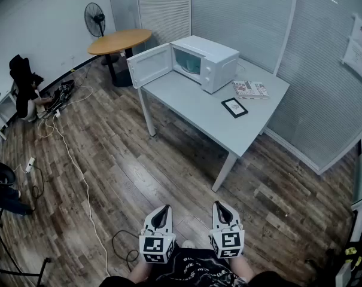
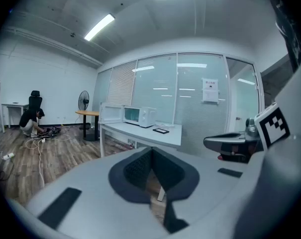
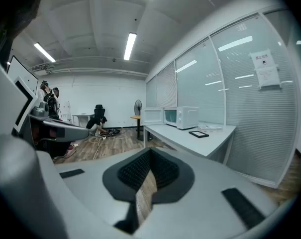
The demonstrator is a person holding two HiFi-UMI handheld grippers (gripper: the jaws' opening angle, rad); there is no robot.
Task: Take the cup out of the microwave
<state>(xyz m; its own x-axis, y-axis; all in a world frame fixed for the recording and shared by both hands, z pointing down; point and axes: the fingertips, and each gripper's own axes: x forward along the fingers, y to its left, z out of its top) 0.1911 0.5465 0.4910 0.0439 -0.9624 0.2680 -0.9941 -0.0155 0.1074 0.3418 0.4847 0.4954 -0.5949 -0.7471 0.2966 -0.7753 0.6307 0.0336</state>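
- The left tongs [image 1: 163, 210] and right tongs [image 1: 222, 207] hang side by side above the floor [image 1: 139, 178], well apart from the counter [image 1: 192, 109]; both have their jaws together, empty.
- The microwave [image 1: 213, 61] stands at the counter's far corner, its door [image 1: 149, 65] swung open.
- The cup is too small to make out inside it.

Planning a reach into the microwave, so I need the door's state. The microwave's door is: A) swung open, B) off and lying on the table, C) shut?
A: the microwave on the table has its door swung wide to one side, leaving the cavity exposed.
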